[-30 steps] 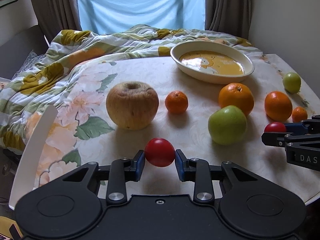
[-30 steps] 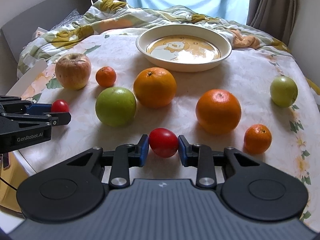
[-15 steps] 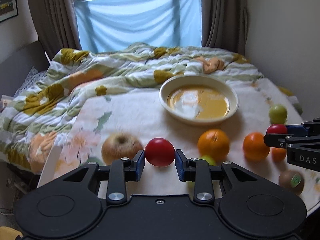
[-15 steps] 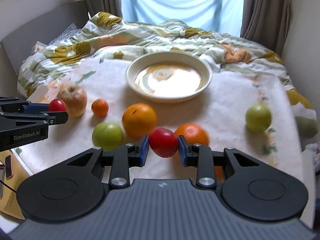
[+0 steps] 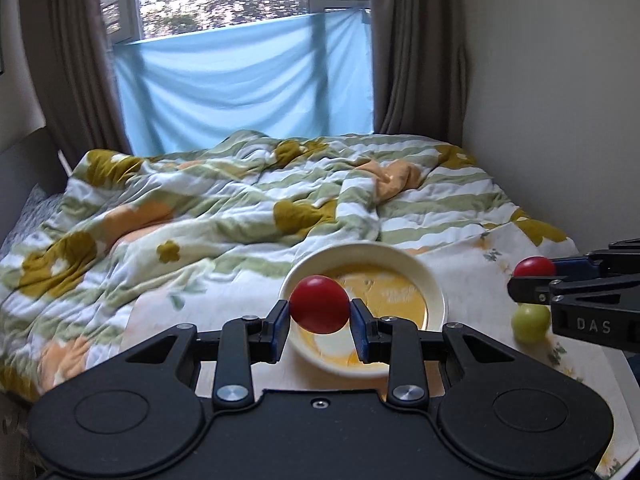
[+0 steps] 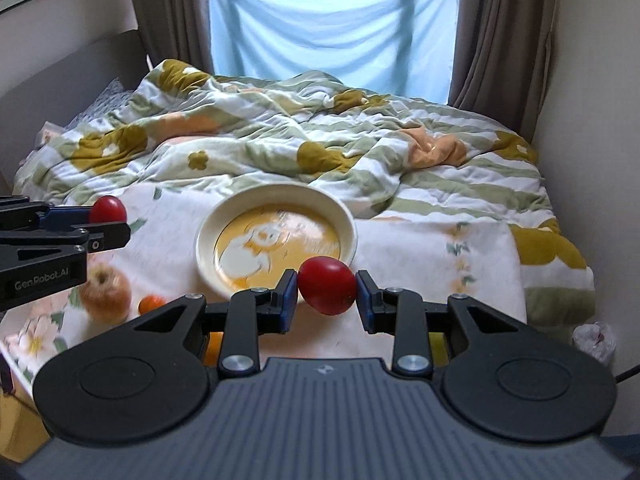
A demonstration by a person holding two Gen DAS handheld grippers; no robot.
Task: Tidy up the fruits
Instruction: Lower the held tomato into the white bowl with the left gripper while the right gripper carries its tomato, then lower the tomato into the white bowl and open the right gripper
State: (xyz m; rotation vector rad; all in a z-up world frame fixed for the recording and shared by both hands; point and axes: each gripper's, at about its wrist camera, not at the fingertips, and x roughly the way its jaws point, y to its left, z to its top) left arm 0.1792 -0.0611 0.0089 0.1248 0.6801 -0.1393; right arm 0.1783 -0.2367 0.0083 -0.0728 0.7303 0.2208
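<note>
Left wrist view: left gripper (image 5: 320, 315) clamps a red tomato (image 5: 319, 304) above the bowl (image 5: 434, 292).
Right wrist view: right gripper (image 6: 327, 296) clamps another red tomato (image 6: 327, 285).

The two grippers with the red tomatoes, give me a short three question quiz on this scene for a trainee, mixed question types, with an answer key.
1. True or false: the left gripper holds nothing.
2. Multiple choice: what lies in the cream bowl? A) an orange B) a green apple C) no fruit
3. Fill in: beside the brownish apple on the floral tablecloth sits a small ____.

Key
1. False: it is shut on a red tomato, just as the right gripper is shut on another tomato.
2. C: only the bowl's yellow picture shows.
3. Tangerine.
</note>
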